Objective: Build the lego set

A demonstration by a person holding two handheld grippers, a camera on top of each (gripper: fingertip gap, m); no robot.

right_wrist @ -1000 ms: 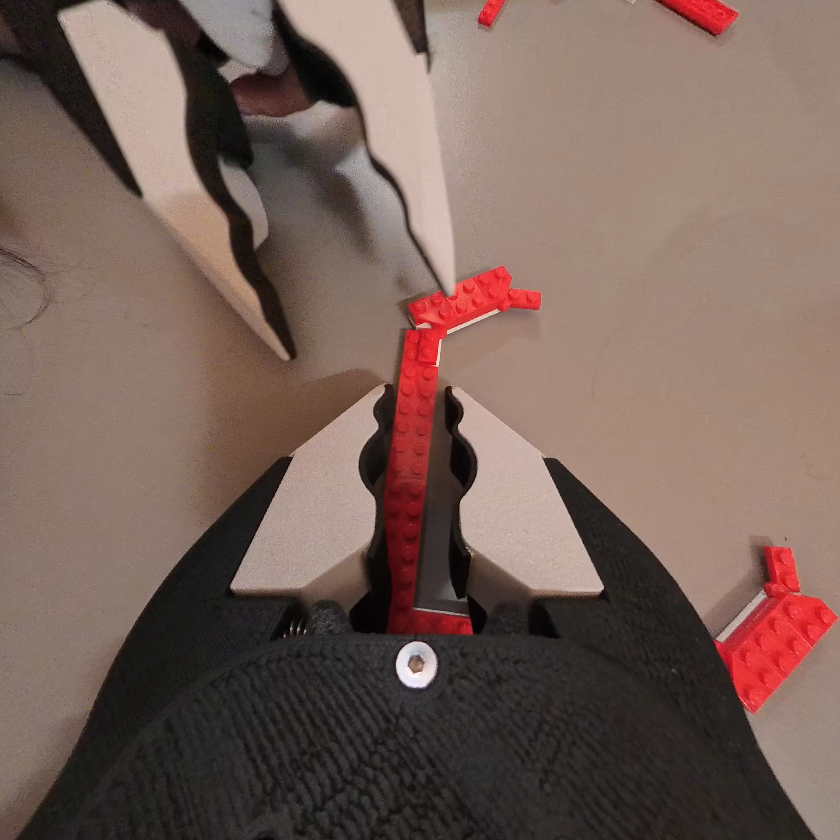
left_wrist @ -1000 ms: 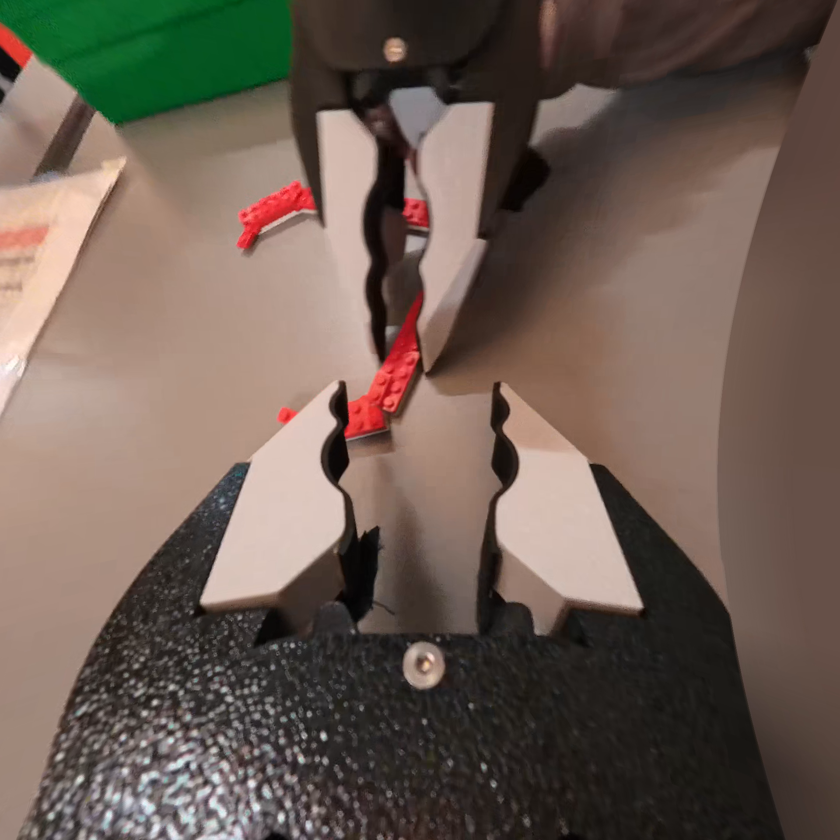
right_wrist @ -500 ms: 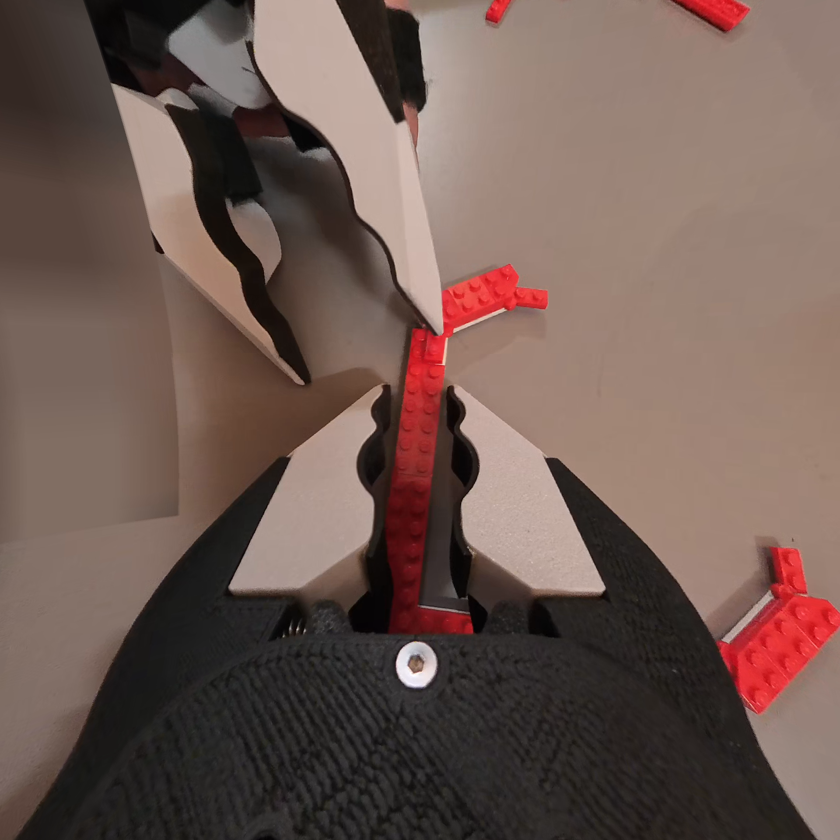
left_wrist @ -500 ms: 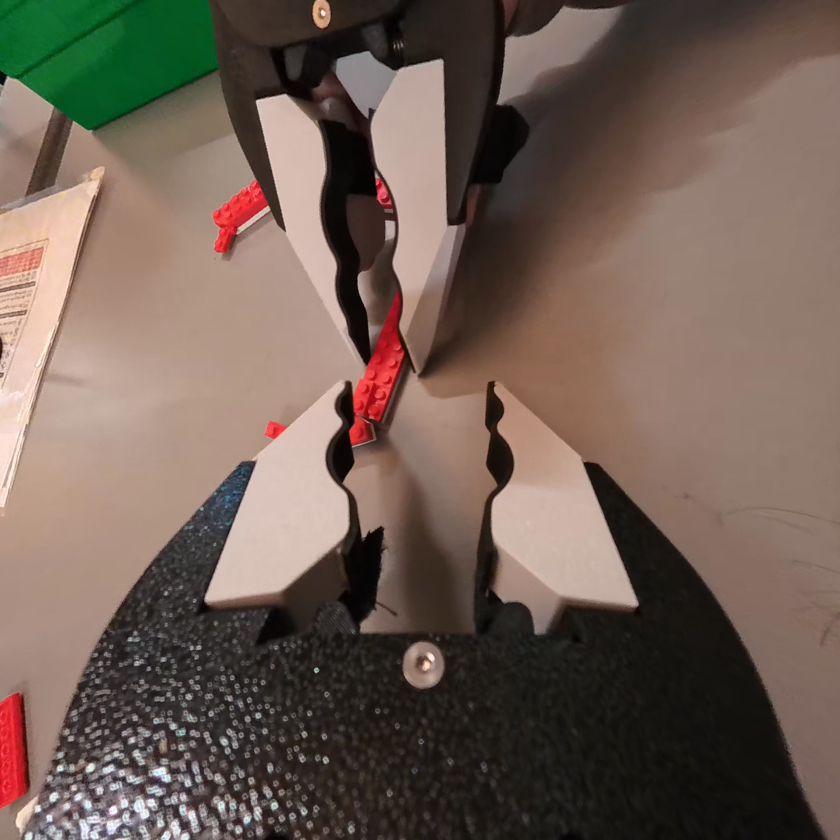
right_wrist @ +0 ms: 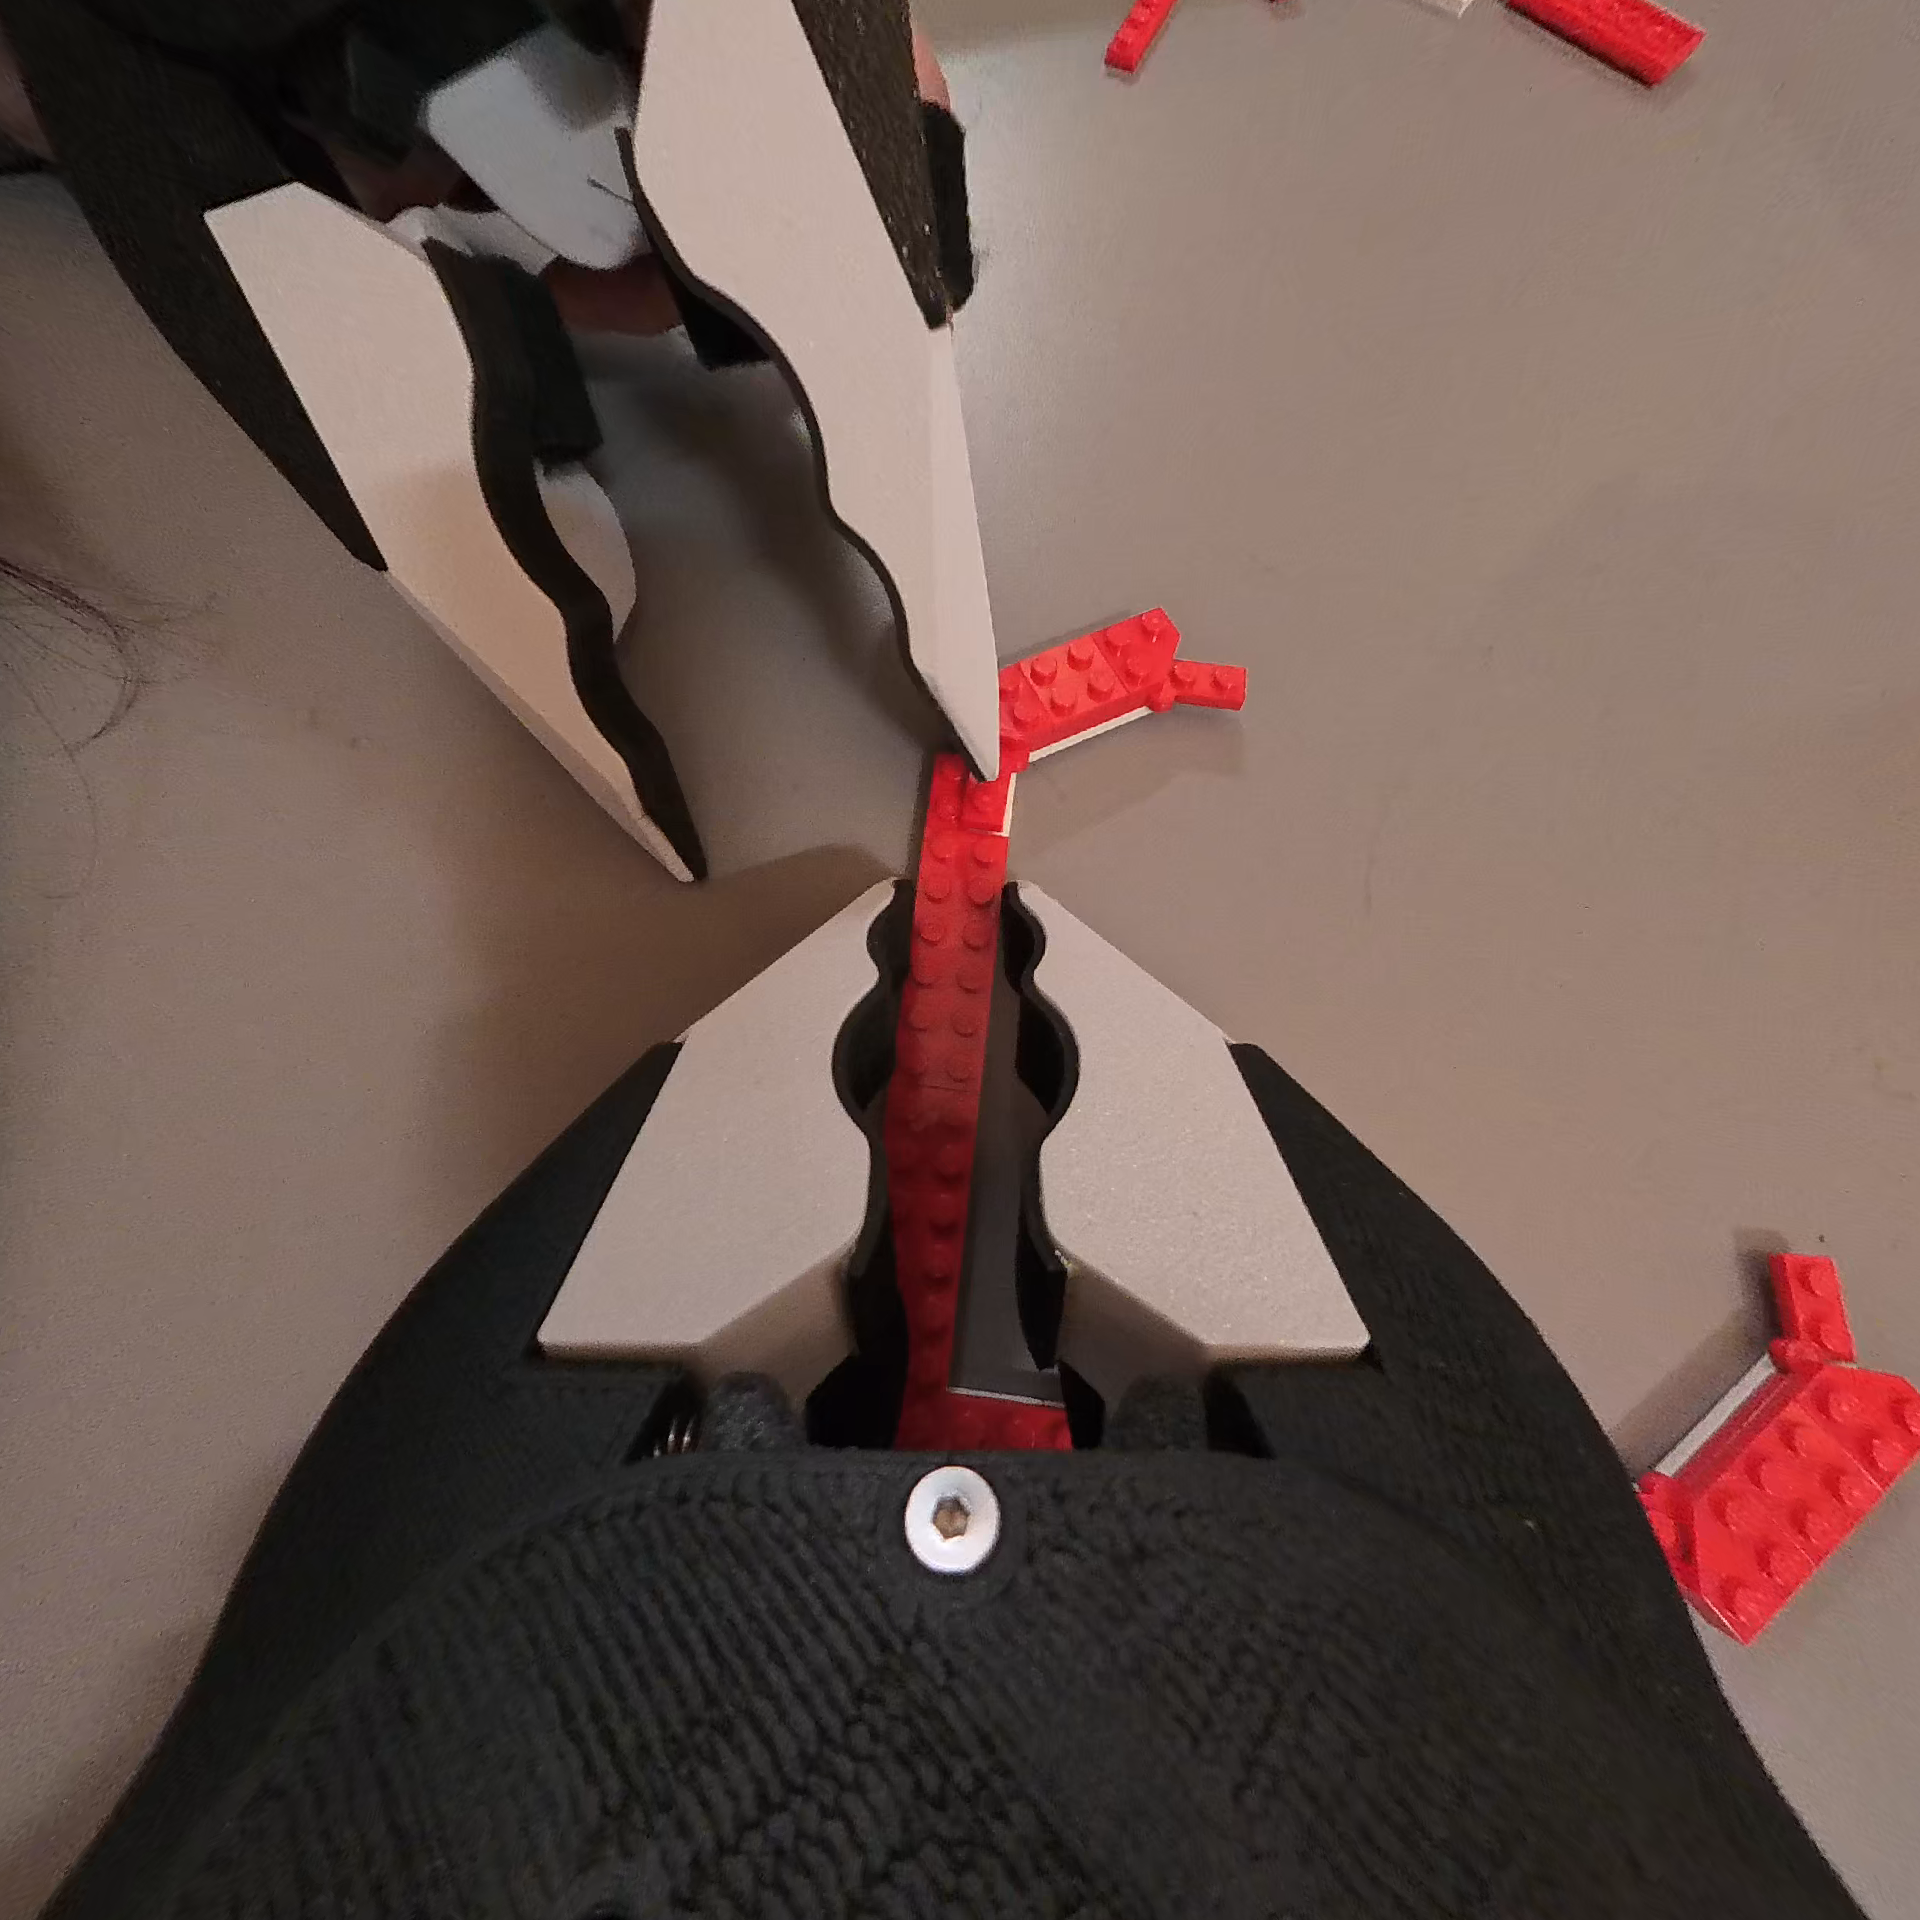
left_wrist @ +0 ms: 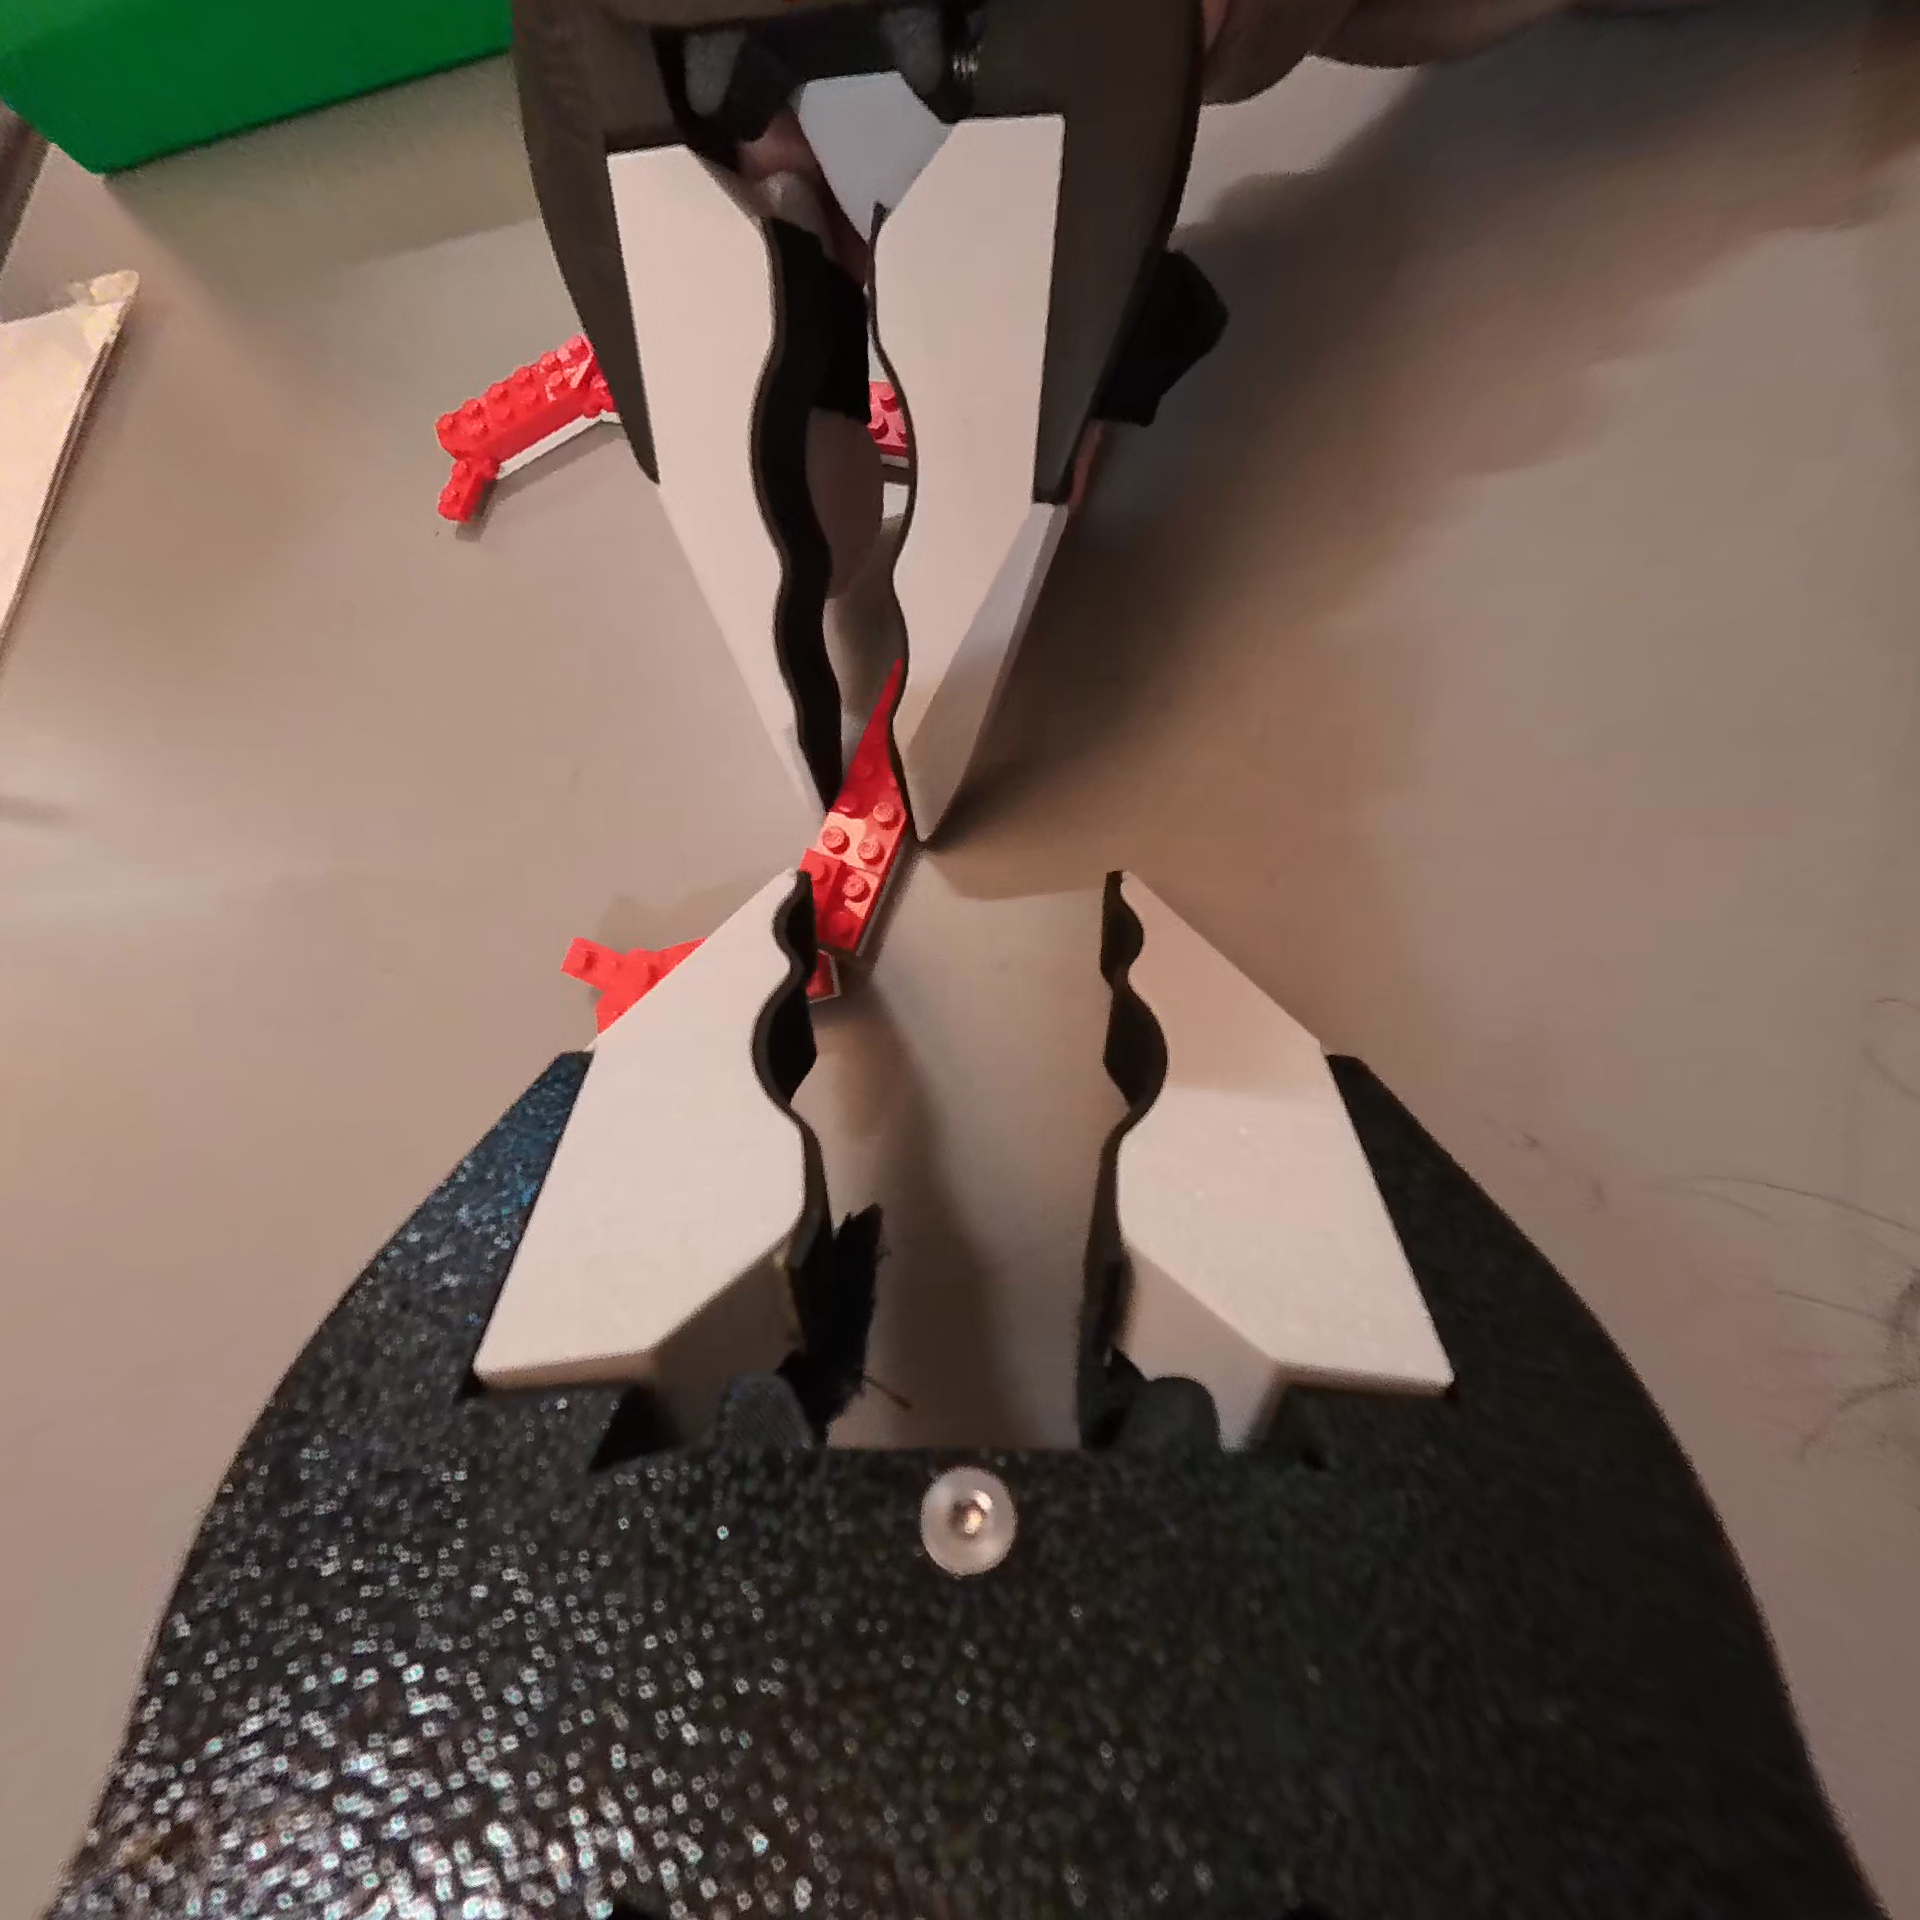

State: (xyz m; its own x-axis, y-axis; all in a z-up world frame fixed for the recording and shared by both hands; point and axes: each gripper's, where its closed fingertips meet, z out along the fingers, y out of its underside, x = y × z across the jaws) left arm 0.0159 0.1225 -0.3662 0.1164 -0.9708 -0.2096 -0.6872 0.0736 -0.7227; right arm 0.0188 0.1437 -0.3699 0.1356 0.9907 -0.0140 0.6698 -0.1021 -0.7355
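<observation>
My right gripper (right_wrist: pixel 956 888) is shut on a long red Lego plate assembly (right_wrist: pixel 940 1039), held on edge just above the grey table (right_wrist: pixel 1455 520). Its far end sticks out past the fingertips. My left gripper (left_wrist: pixel 956 894) is open and empty, facing the right one tip to tip. In the right wrist view one left fingertip (right_wrist: pixel 951 686) sits at the end of the long assembly, where it meets a small red angled assembly (right_wrist: pixel 1101 675) lying on the table. In the left wrist view the long assembly (left_wrist: pixel 862 842) shows between the right gripper's fingers (left_wrist: pixel 717 520).
A red wedge assembly (right_wrist: pixel 1787 1475) lies to the right of my right gripper. Loose red plates (right_wrist: pixel 1600 31) lie at the far edge. Another red assembly (left_wrist: pixel 520 416), a green box (left_wrist: pixel 208 62) and a paper sheet (left_wrist: pixel 42 436) are on the left gripper's left. The tips of both grippers are at nearly the same place.
The two grippers have closed in on each other. The left gripper's fingertip has moved onto the end of the long assembly, partly covering the small angled assembly. The right gripper's hold is unchanged.
</observation>
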